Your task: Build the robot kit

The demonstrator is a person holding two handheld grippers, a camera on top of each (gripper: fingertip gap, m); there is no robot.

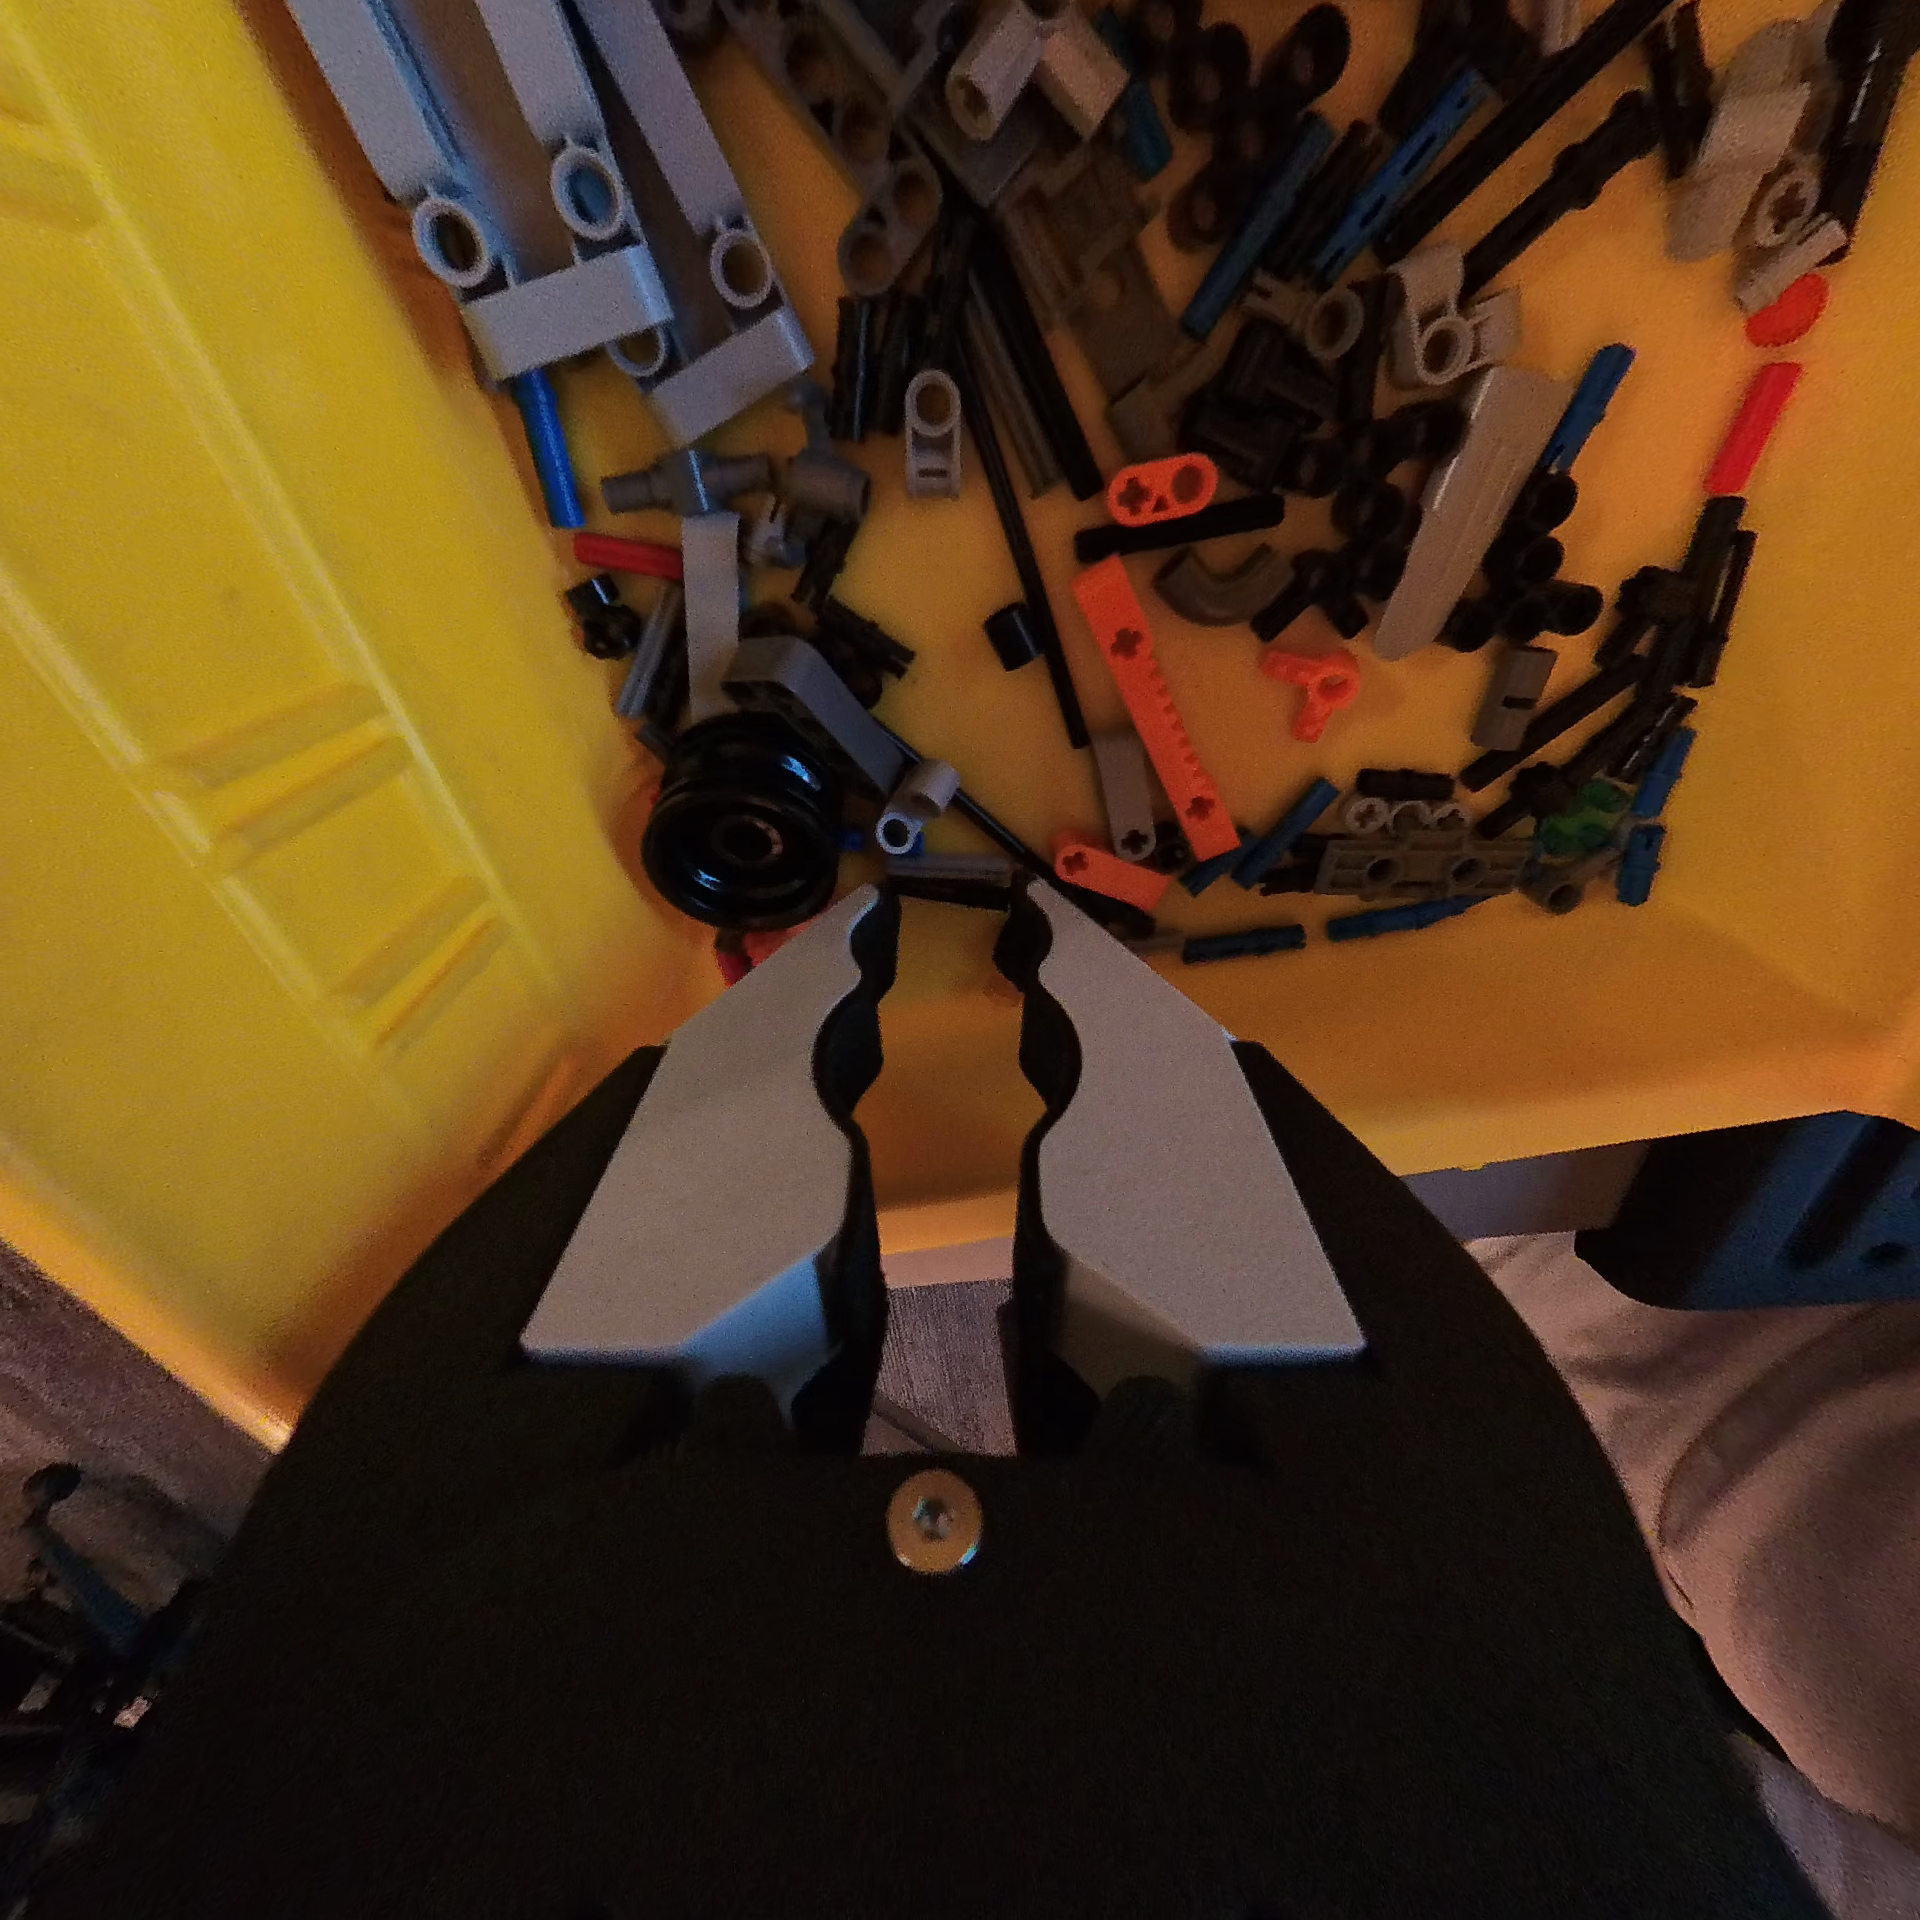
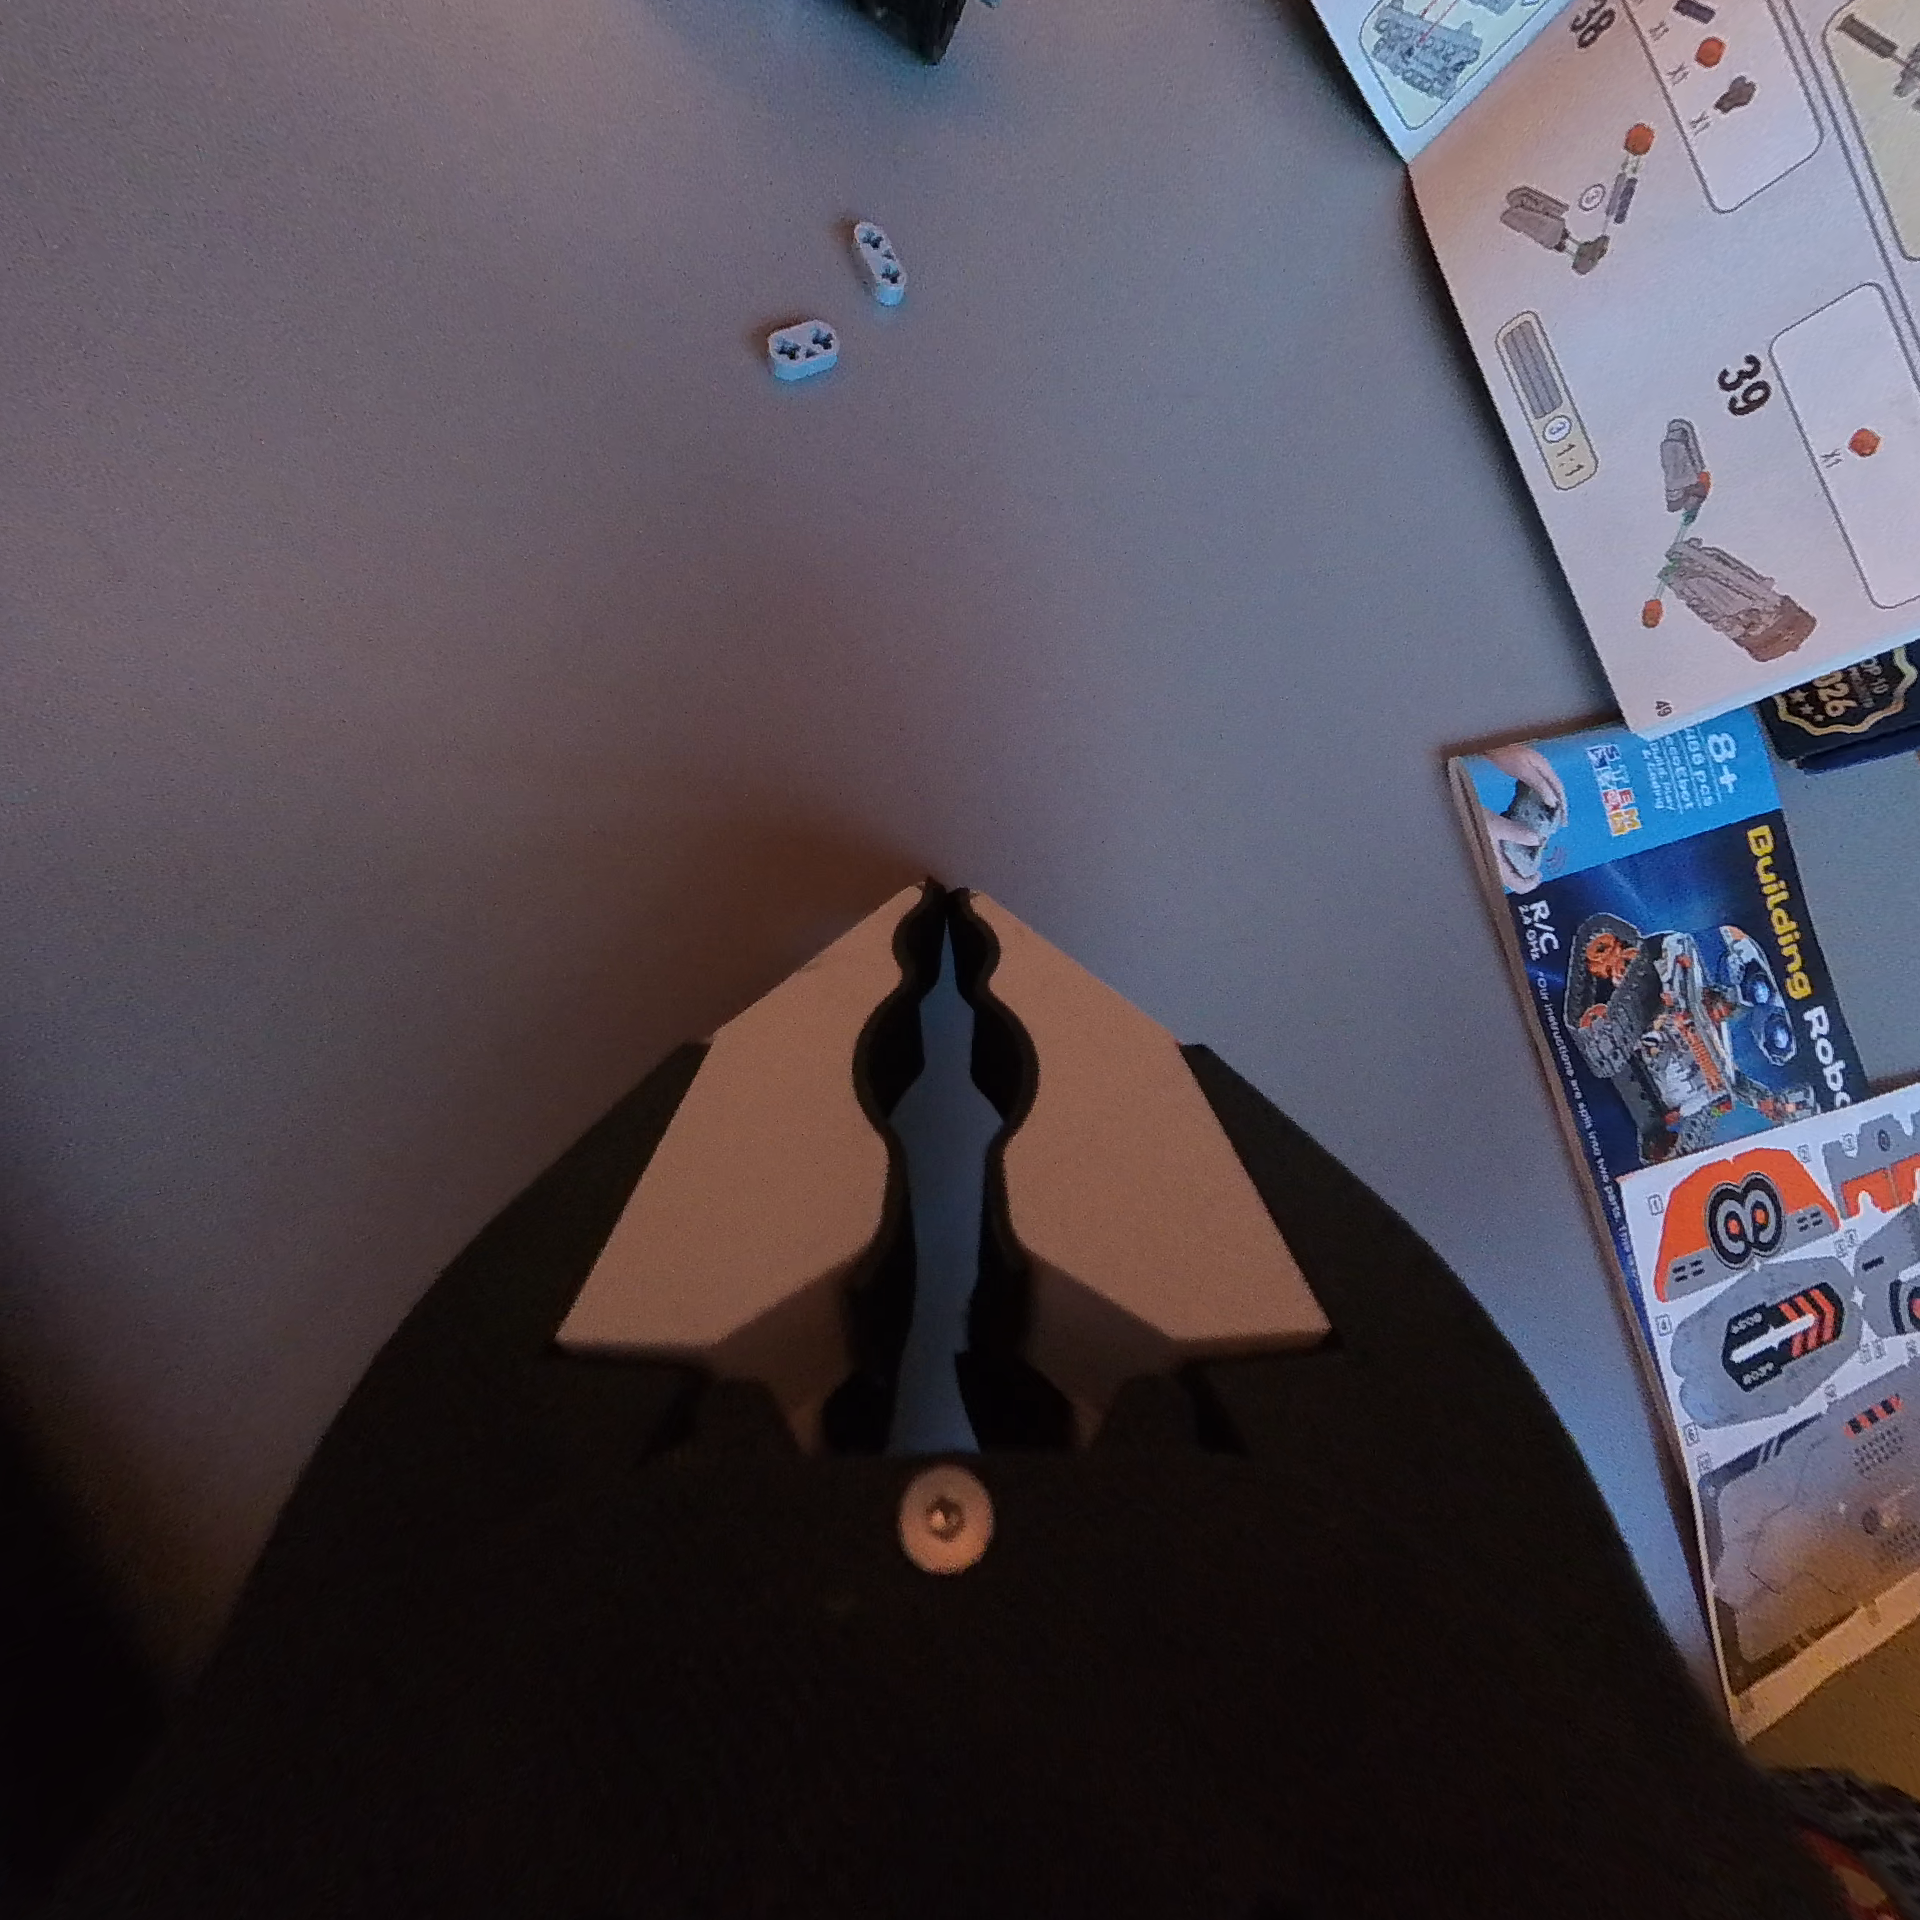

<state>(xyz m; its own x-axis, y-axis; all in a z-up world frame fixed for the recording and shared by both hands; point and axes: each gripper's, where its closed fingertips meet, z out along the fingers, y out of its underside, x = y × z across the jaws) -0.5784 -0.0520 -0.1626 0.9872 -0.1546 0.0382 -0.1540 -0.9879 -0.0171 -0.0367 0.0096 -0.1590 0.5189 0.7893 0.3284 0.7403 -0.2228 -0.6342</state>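
Observation:
My left gripper (image 1: 951, 902) is open and empty, its tips inside a yellow bin (image 1: 260, 623) just above a thin black rod (image 1: 940, 891) lying across the gap. A black wheel (image 1: 743, 821) sits just left of the tips and a small orange piece (image 1: 1107, 871) just right. The bin holds many loose grey, black, blue and orange building parts, among them an orange toothed bar (image 1: 1153, 707). My right gripper (image 2: 948, 891) is shut and empty over a grey table (image 2: 416, 520). Two small grey two-hole links (image 2: 805, 351) (image 2: 880, 262) lie on the table well ahead of it.
An open instruction booklet (image 2: 1683, 343), a blue printed leaflet (image 2: 1662, 935) and a sticker sheet (image 2: 1797, 1351) lie along the table's right side. A dark object (image 2: 920, 26) is at the far edge. The bin's left wall is tall and ribbed; large grey beams (image 1: 582, 208) lie at its back. There is about 55 centimetres between the tips of the two grippers.

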